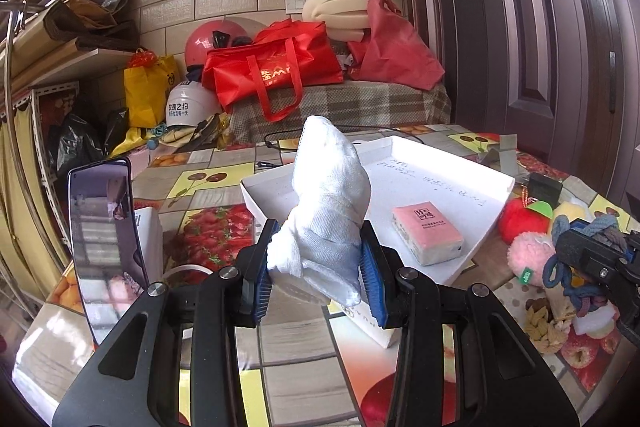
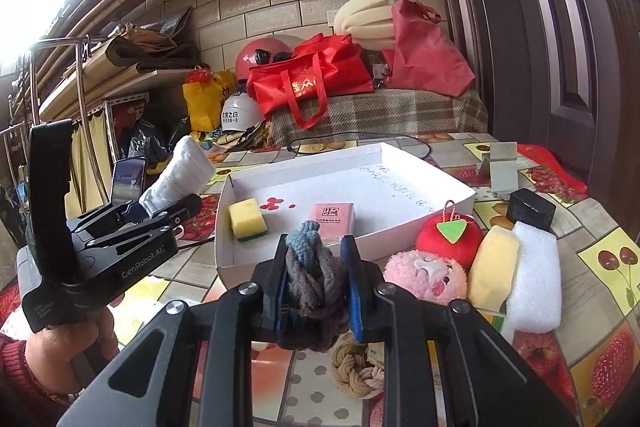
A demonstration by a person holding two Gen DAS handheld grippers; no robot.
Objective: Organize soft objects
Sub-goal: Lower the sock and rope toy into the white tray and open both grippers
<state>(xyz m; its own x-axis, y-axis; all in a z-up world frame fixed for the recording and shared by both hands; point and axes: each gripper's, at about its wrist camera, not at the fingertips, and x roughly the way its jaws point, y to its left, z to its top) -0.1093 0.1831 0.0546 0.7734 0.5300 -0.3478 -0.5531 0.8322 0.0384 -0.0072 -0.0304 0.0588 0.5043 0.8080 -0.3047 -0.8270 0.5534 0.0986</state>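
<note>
white tray [image 2: 420, 183] mostly open inside, sponge [image 2: 247, 218] and tissue pack [image 2: 331, 215] near front wall

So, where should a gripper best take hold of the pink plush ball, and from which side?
Grip the pink plush ball across its round middle, coming from above. The red apple plush and yellow sponge block crowd its far and right sides, so probably only its top is free.

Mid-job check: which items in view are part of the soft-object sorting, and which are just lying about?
Job:
white cloth in left gripper
knotted rope in right gripper
white box
yellow sponge
pink tissue pack
red apple plush
pink plush
white foam block

Lying about:
phone
red tote bag
white helmet
</note>
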